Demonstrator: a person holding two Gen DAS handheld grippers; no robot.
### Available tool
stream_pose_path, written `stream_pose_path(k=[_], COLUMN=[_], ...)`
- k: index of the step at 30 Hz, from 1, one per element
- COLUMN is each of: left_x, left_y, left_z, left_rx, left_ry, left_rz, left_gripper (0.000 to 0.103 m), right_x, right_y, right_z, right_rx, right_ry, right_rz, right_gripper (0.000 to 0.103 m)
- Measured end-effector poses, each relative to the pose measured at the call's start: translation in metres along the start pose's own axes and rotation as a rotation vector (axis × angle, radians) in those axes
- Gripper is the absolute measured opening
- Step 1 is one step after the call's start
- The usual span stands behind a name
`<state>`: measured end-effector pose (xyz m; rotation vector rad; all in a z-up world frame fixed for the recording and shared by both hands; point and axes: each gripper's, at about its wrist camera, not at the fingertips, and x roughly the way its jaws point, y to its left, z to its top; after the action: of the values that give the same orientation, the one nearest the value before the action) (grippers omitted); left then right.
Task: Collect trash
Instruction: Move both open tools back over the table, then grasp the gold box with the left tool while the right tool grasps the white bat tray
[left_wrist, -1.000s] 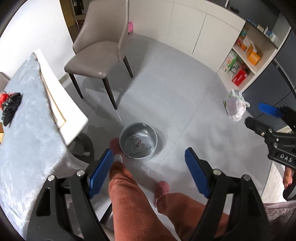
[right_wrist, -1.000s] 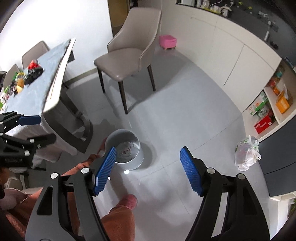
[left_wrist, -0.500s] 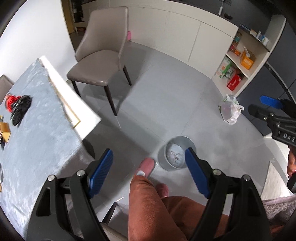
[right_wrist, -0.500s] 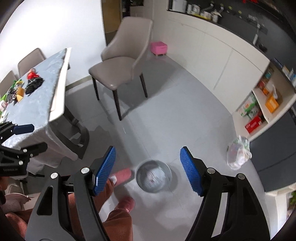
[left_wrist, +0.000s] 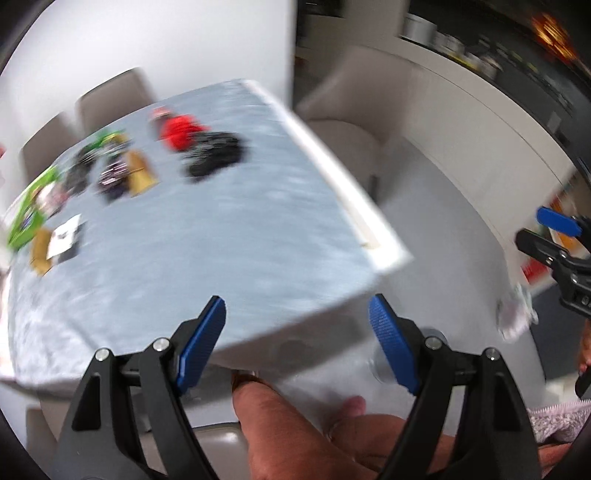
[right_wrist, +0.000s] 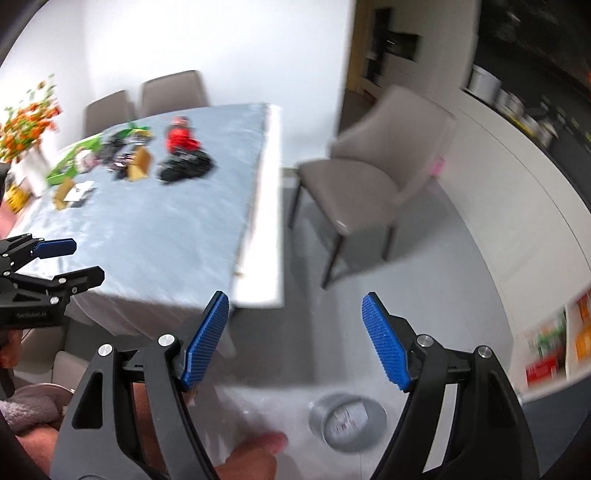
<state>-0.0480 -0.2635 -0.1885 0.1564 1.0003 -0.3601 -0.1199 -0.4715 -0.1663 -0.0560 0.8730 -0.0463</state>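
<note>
Both cameras have swung up from the floor since half a second ago, so the desk top now fills much of each view, and both pictures are smeared by motion blur.

Left wrist view: the left tongs (left_wrist: 297, 345) are spread wide with nothing between the blue pads (left_wrist: 202, 343). They hang over the near edge of the desk (left_wrist: 221, 240), which is covered by a pale blue cloth. The trash sits at the far left part of the desk: a black crumpled piece (left_wrist: 214, 157) touching a red piece (left_wrist: 179, 131) behind it, a brown wrapper (left_wrist: 138, 173) just beside, and green packaging (left_wrist: 31, 214) near the left edge. A white bag (left_wrist: 515, 314) lies on the floor at the right. The right tongs (left_wrist: 543, 230) show at the right edge, also spread. The person's legs in rust-coloured trousers (left_wrist: 295, 424) are at the bottom.

Right wrist view: the right tongs (right_wrist: 295, 341) are spread and empty, held over the floor just off the desk's (right_wrist: 166, 229) corner. The same trash lies on the far half of the desk, the black piece (right_wrist: 186, 166) and the red piece (right_wrist: 179, 138) nearest the middle. A grey bin (right_wrist: 347, 421) stands on the floor low between the pads, well apart from the trash. A beige chair (right_wrist: 369, 170) stands beside the desk's end. The left tongs (right_wrist: 70, 262) reach in from the left edge, spread.
</note>
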Motion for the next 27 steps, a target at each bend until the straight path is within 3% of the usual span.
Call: stream_pose_path(k=[6, 15, 22, 27], left_x=[0.002, -0.003, -0.013, -0.007], left_y=[0.125, 0.285, 0.364, 0.395], left_z=[0.019, 0.045, 0.034, 0.019], left_rx=[-0.143, -0.221, -0.364, -0.442], left_ry=[-0.027, -0.015, -0.015, -0.008], left_rz=[0.104, 0.226, 0.301, 0.368], left_gripper=[0.080, 0.080, 0.080, 0.080], right_x=[0.046, 0.110, 0.134, 0.161], right_y=[0.093, 0.259, 0.343, 0.390], right_z=[0.082, 0.180, 0.207, 0.210], right_rx=[-0.108, -0.200, -0.340, -0.411], right_ry=[-0.051, -0.065, -0.030, 0.013], right_rz=[0.090, 0.230, 0.336, 0.406], right_gripper=[0.072, 0.072, 0.072, 0.072])
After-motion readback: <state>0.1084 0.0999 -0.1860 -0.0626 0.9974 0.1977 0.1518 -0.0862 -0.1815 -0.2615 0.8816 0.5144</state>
